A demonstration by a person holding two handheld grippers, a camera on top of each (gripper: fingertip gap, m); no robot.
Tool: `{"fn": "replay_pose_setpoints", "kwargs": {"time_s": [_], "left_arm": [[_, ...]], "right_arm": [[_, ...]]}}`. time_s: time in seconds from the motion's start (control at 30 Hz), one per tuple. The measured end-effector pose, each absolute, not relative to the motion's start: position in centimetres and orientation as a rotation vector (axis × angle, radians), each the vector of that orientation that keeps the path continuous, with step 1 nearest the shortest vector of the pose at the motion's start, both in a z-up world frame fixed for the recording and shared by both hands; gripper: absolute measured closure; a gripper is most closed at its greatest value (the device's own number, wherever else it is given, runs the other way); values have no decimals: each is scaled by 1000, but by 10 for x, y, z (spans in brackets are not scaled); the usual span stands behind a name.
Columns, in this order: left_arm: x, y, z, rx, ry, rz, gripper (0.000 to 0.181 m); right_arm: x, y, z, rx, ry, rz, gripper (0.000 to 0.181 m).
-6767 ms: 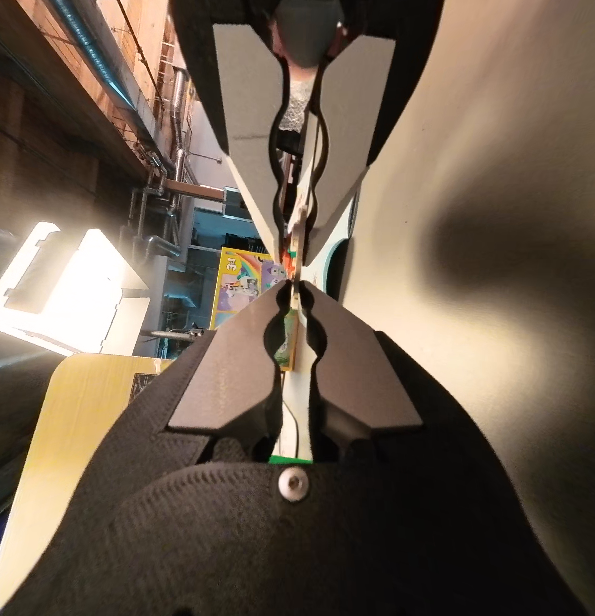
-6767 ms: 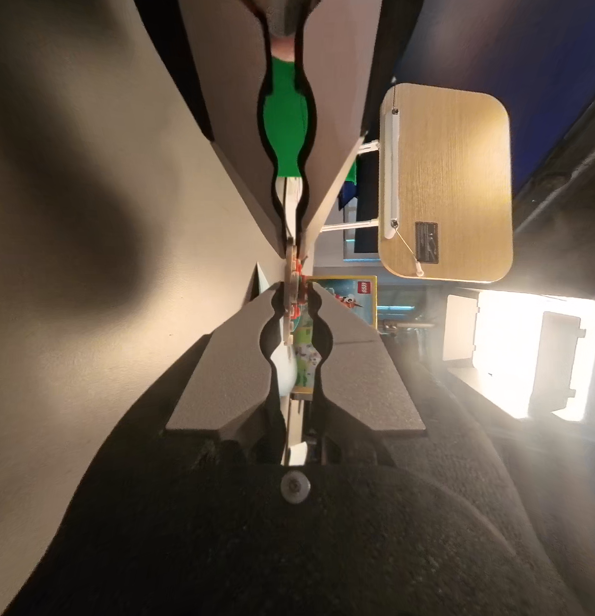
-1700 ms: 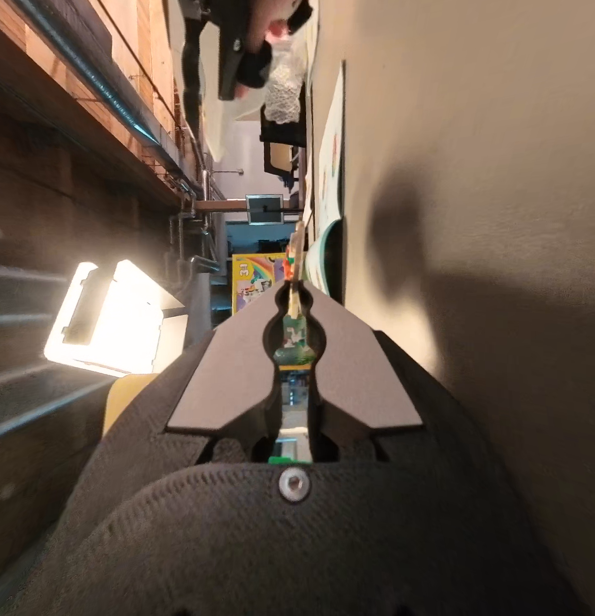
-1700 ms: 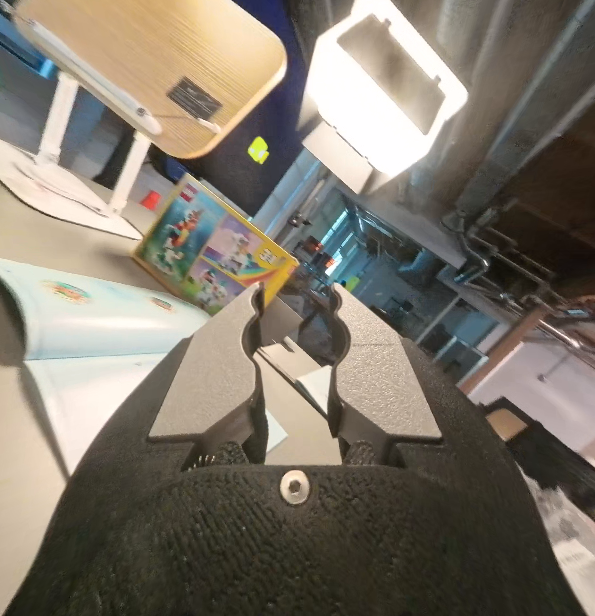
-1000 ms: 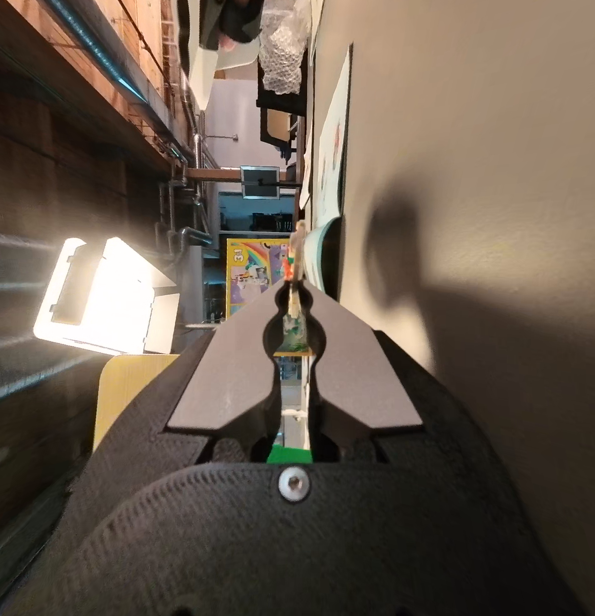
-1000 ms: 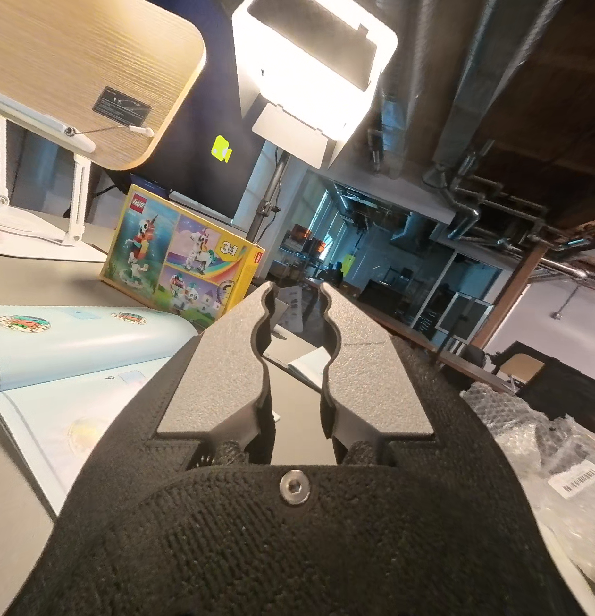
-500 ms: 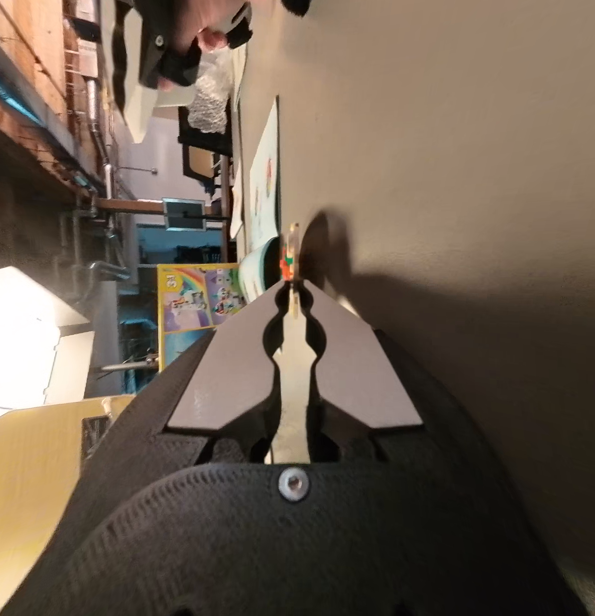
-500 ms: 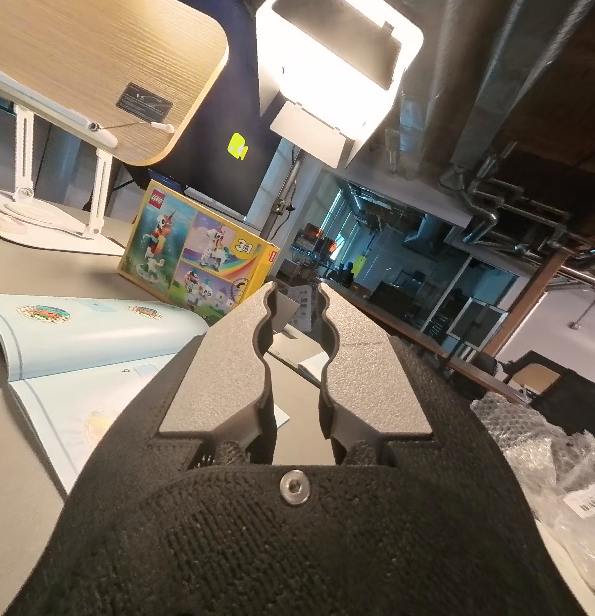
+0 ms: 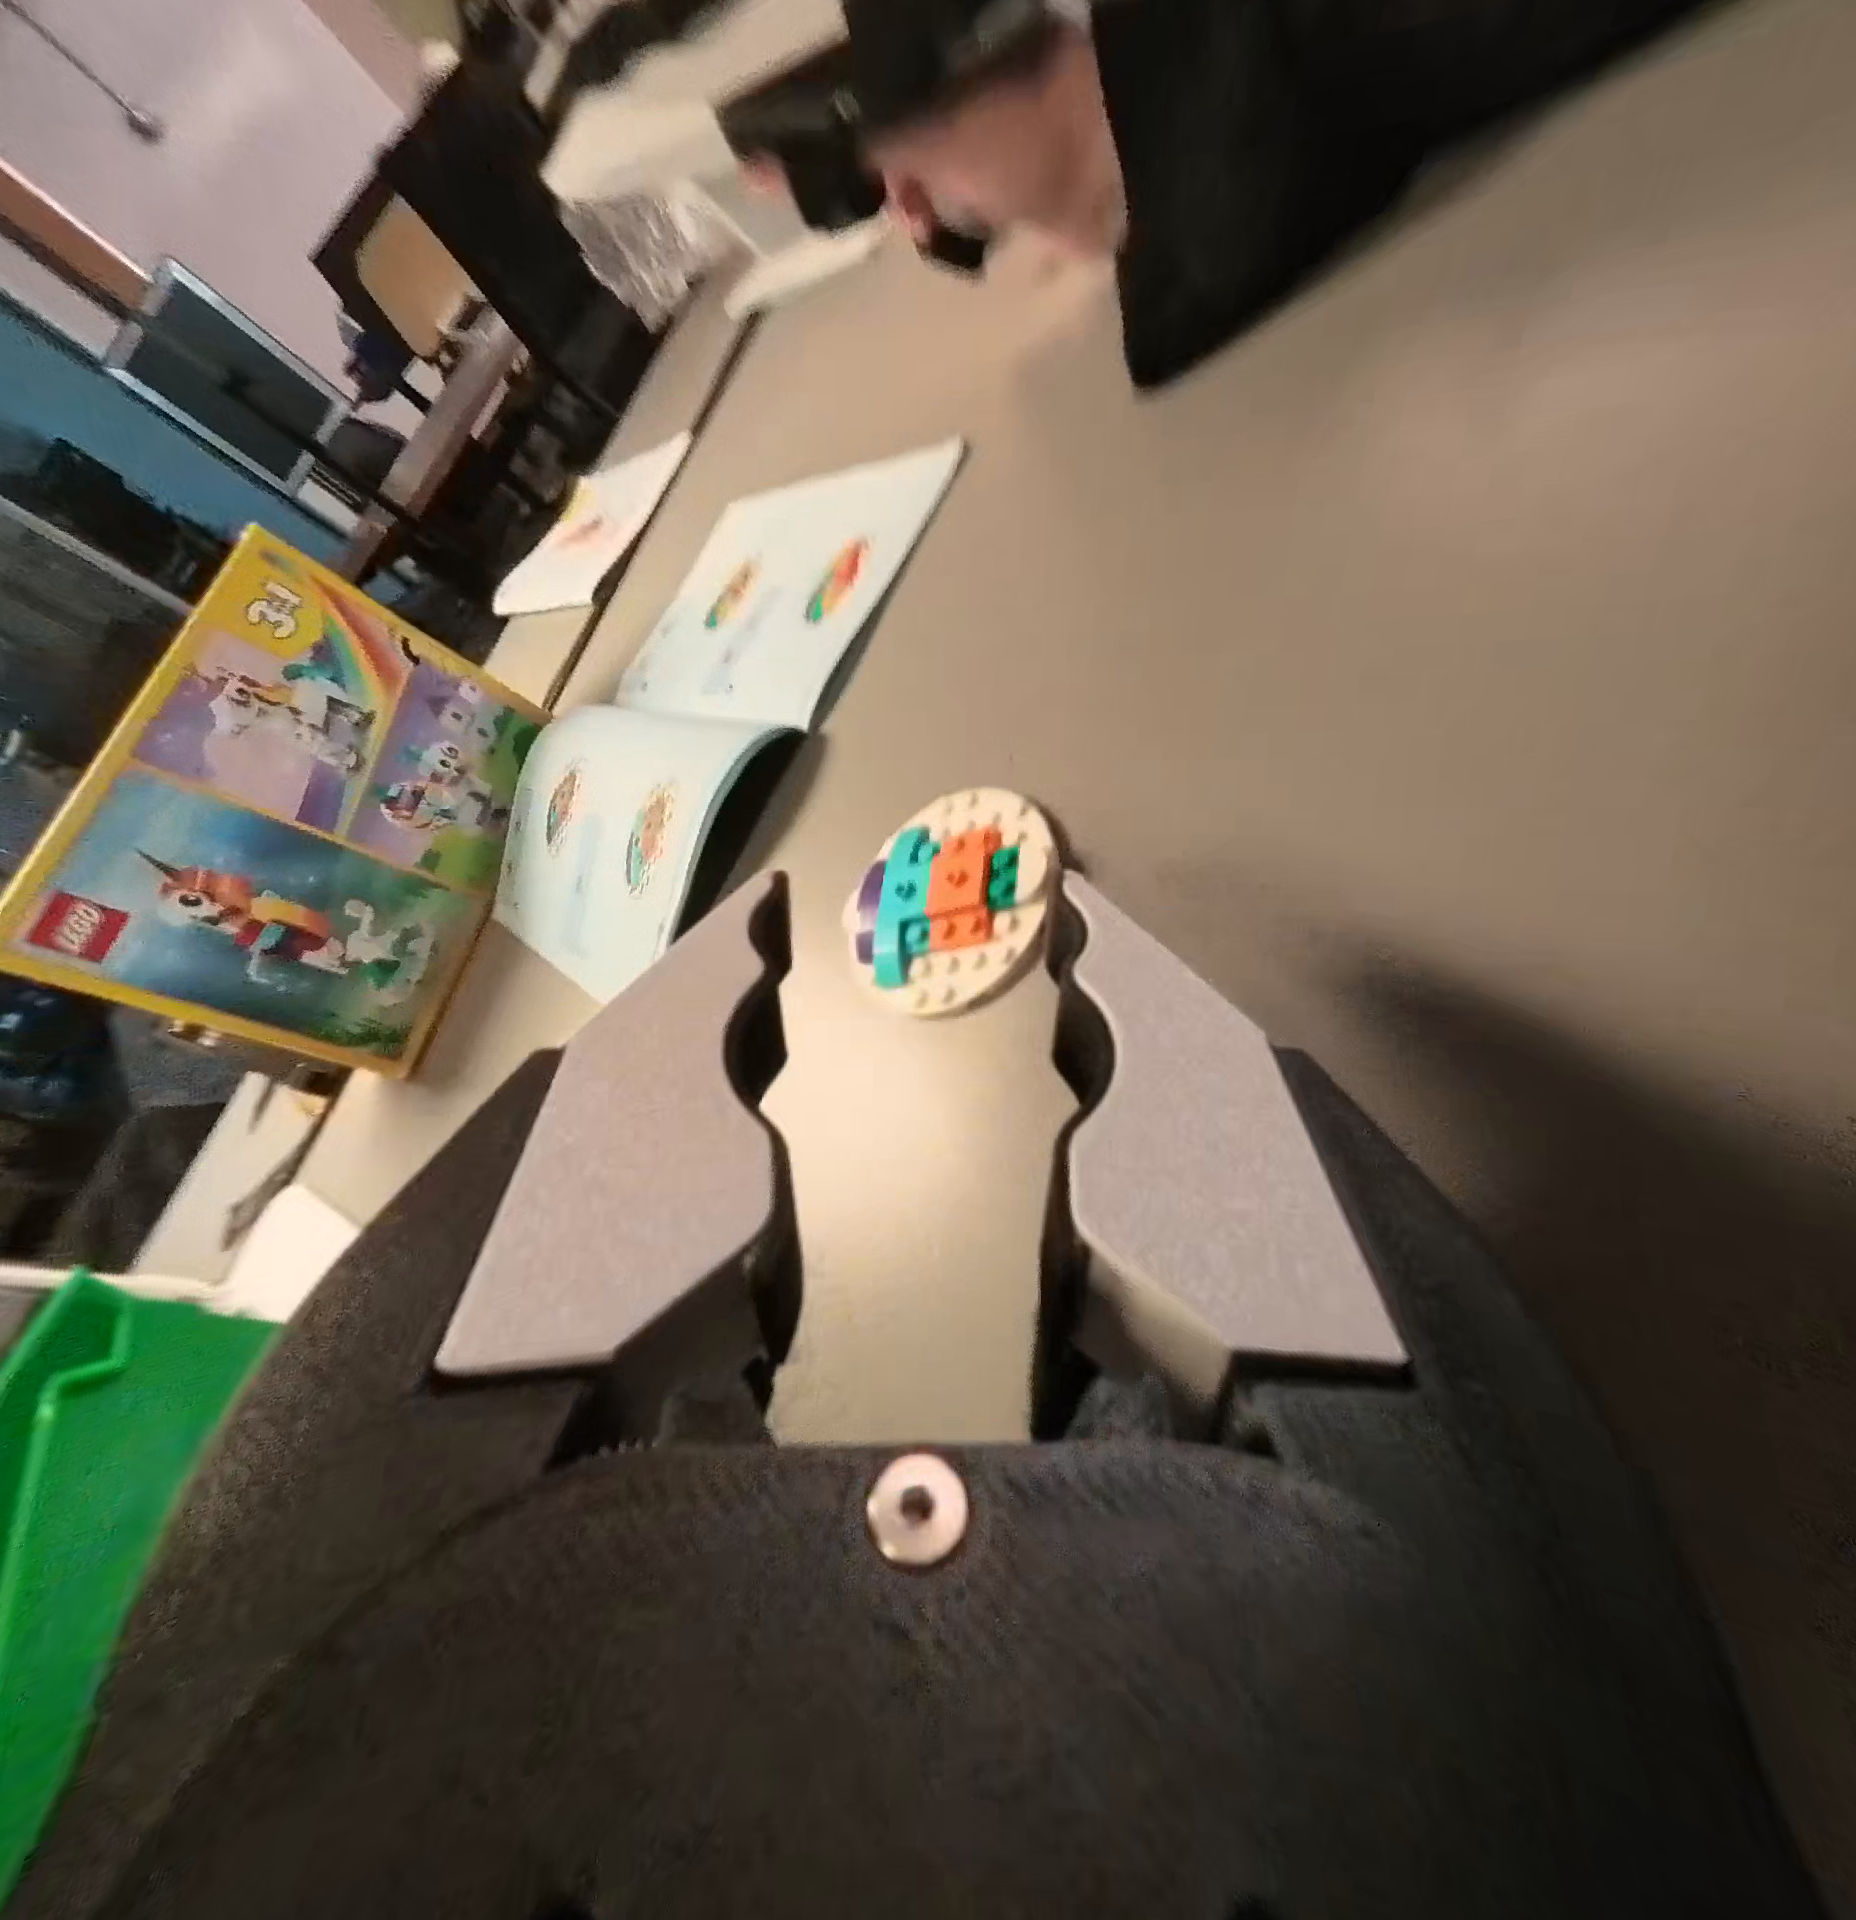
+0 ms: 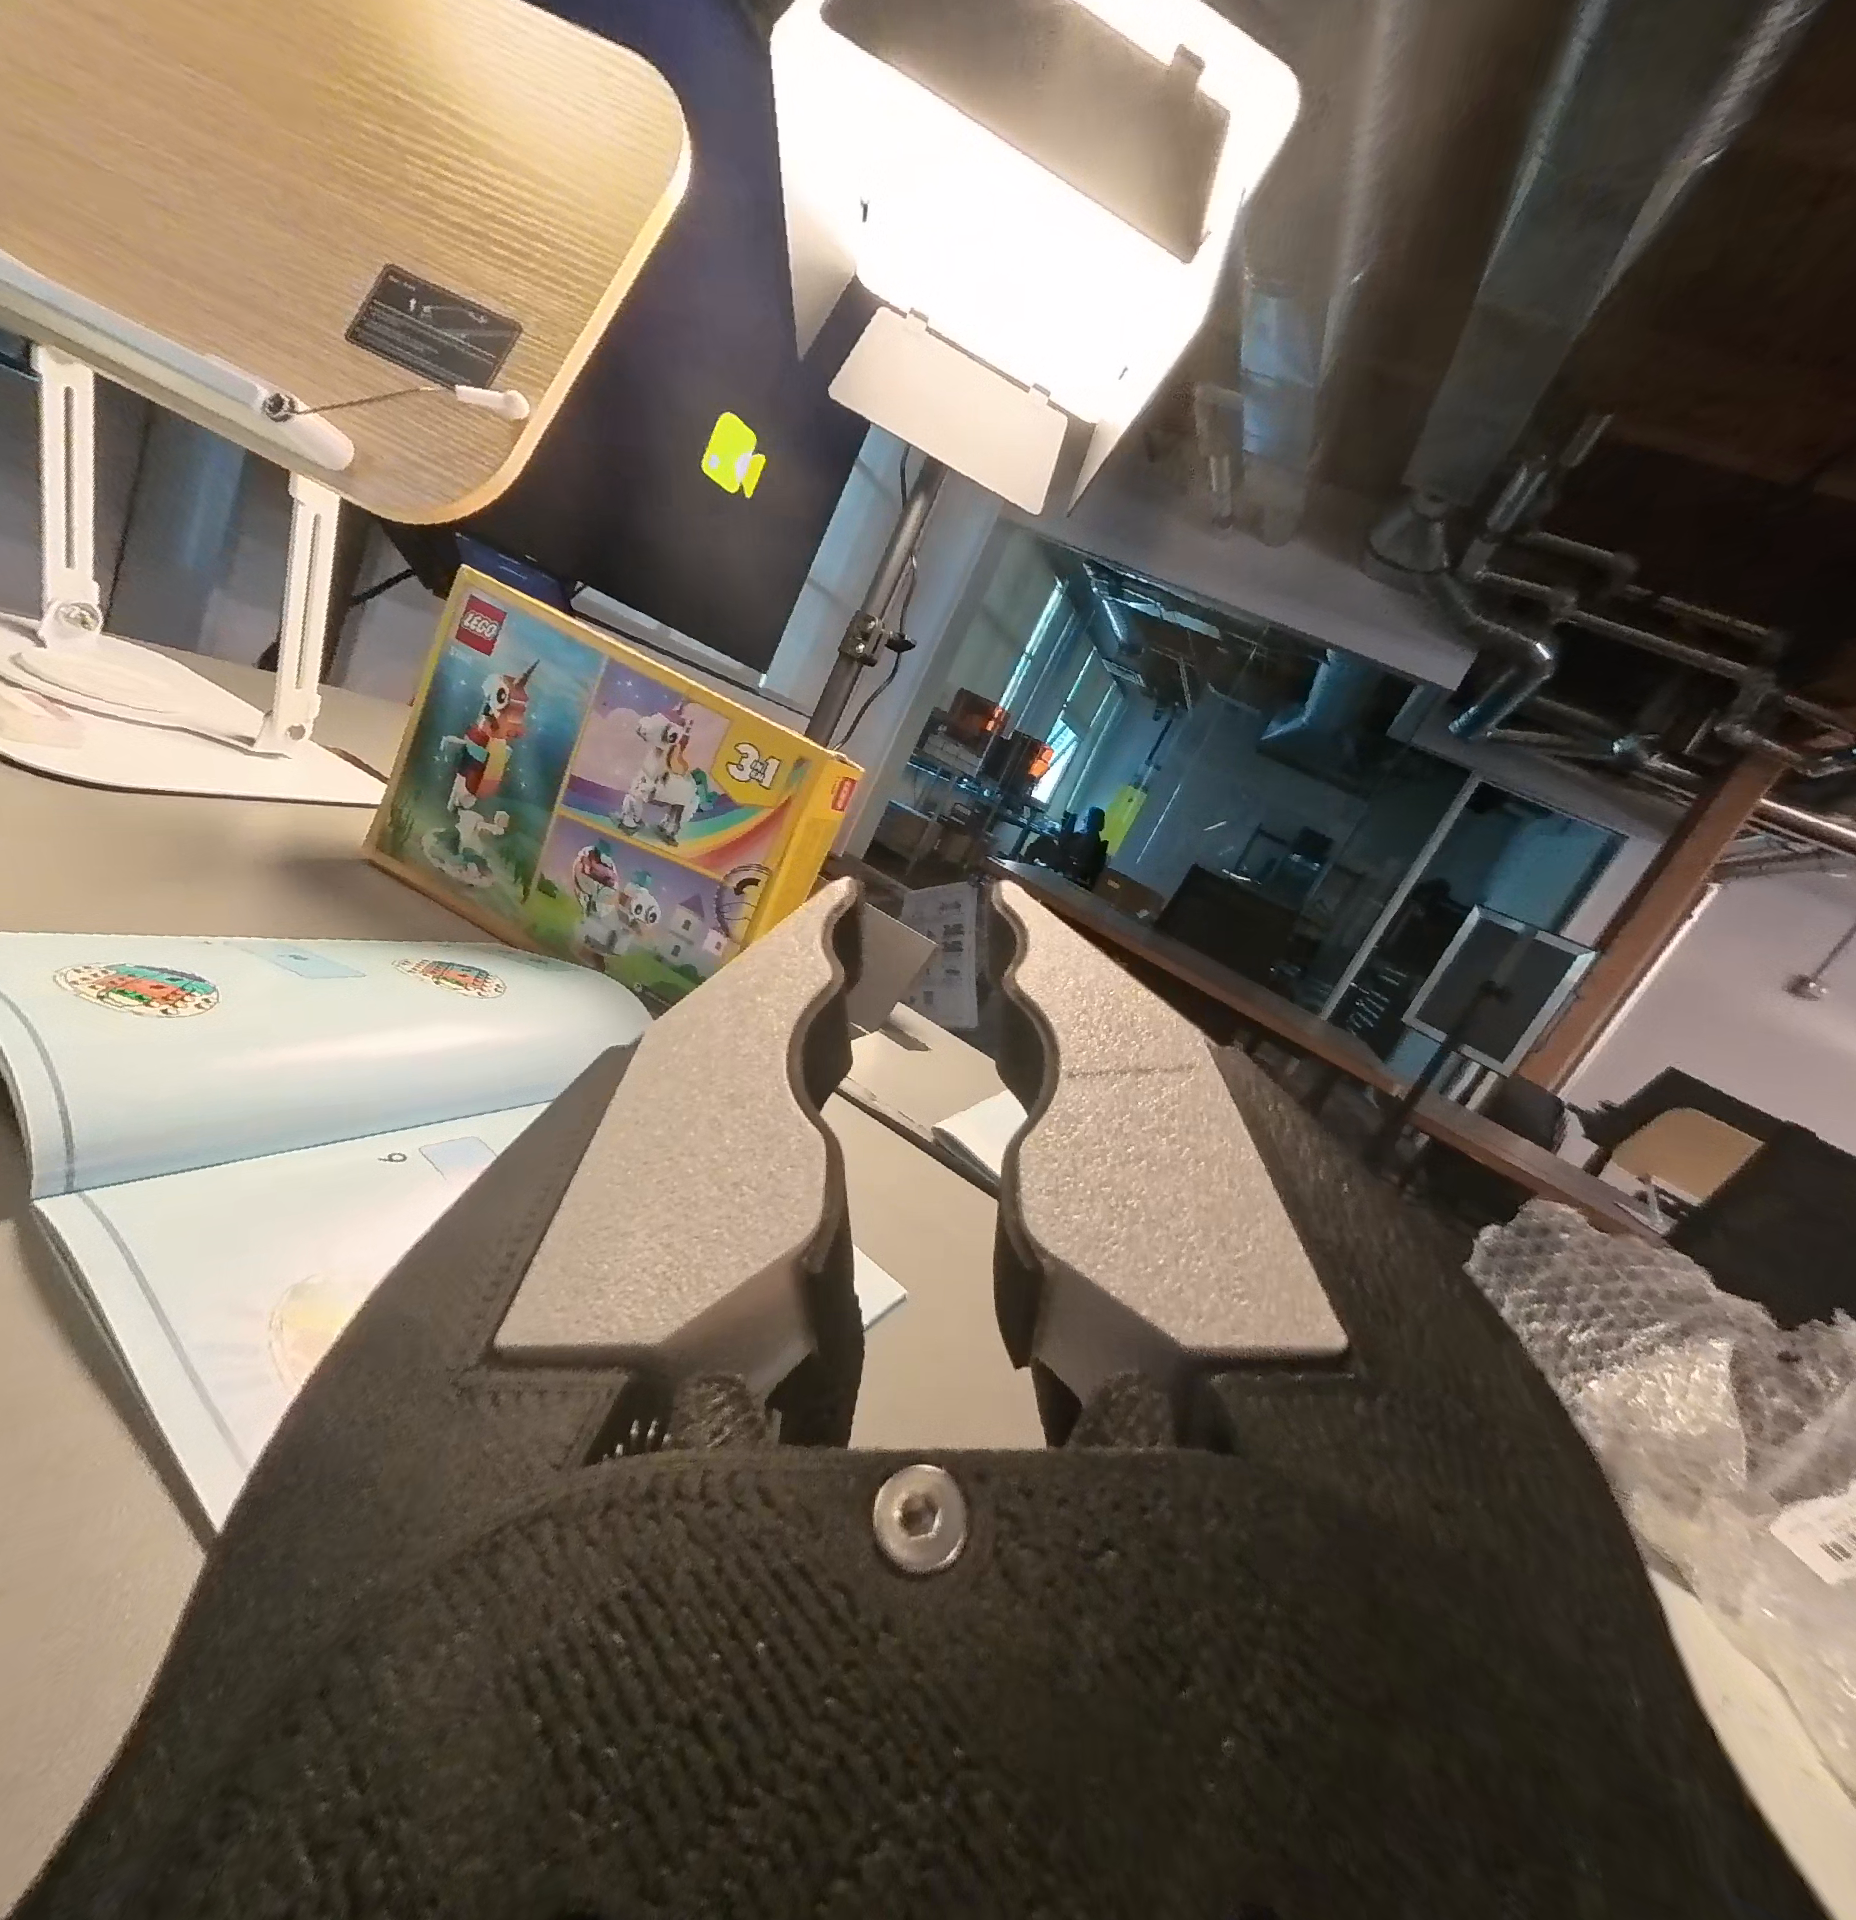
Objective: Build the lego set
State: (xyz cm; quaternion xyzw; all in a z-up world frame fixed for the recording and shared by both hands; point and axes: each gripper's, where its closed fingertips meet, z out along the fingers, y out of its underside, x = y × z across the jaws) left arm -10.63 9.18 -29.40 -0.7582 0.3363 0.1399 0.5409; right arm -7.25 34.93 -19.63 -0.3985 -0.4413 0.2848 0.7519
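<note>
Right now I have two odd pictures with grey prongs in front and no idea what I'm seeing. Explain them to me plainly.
There is no robot here. A person holds a hand-held claw in each hand, and each picture comes from a camera on one claw, looking forward along its two grey fingers.

In the left wrist view, the left claw is open, holding nothing. Just ahead of its tips, a round white plate with teal, orange, green and purple bricks on it lies on the grey table. Beyond it are an open instruction booklet and the yellow set box. The other claw shows only as a blur at the top.

In the right wrist view, the right claw is also open and empty. Crumpled bubble wrap lies at its right.
</note>
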Motion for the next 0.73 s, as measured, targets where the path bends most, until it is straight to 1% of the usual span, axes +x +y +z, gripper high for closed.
{"fn": "replay_pose_setpoints", "kwargs": {"time_s": [0.03, 0.13, 0.2, 0.33, 0.4, 0.5, 0.63, 0.73], "left_arm": [[-105, 91, -287, -1771, 741, 306, 133], [-98, 79, -253, -1683, 610, 283, 135], [-94, 61, -235, -1731, 611, 321, 134], [-147, 8, -205, -1928, 409, 607, 133], [-180, -26, -207, -2036, 189, 701, 127], [-216, -74, -234, -2146, -172, 759, 121], [-231, -107, -272, -2220, -449, 745, 137], [-229, -109, -281, -2219, -501, 728, 152]], "right_arm": [[-71, 350, -196, -874, -957, 628, 160], [-68, 352, -195, -887, -941, 639, 160], [-66, 354, -195, -893, -932, 638, 160], [-64, 354, -193, -892, -925, 657, 160], [-66, 354, -194, -894, -933, 670, 160], [-70, 350, -196, -886, -955, 671, 160], [-74, 344, -198, -865, -993, 656, 160], [-74, 342, -199, -860, -1005, 655, 160]]}}
